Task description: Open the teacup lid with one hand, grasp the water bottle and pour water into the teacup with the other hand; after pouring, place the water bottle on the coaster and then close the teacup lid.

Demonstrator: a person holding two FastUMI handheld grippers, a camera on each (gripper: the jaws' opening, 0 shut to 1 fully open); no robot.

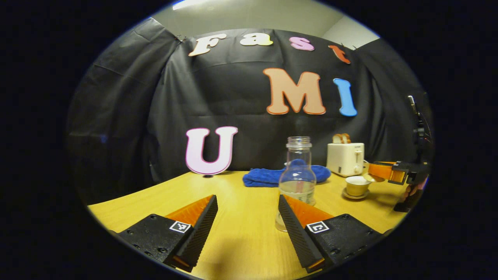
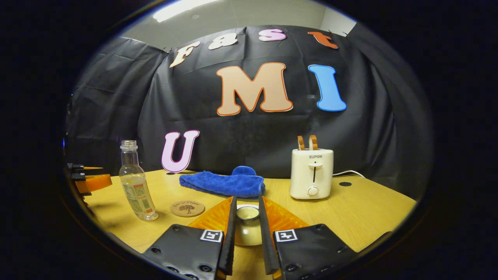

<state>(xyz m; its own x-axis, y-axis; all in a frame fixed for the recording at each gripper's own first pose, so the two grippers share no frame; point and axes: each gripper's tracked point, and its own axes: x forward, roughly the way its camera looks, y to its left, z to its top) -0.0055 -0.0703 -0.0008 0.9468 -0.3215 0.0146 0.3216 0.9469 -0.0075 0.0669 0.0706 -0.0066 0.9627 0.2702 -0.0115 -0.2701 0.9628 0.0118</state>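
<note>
The bottle stands upright, mouth up and uncapped, toward the table's left edge beside the coaster, just ahead of the open left gripper, while the right gripper pinches the lid over the cup.

Clear glass water bottle, blue folded cloth, cream plastic toaster, tan round tree-printed coaster, yellow wood-grain table.

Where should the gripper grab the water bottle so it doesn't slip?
Probably around the wide lower body of the water bottle, coming level from the front with the left gripper open. It stands upright, its neck is narrow and capless, and a low grip leaves the mouth free for pouring.
</note>
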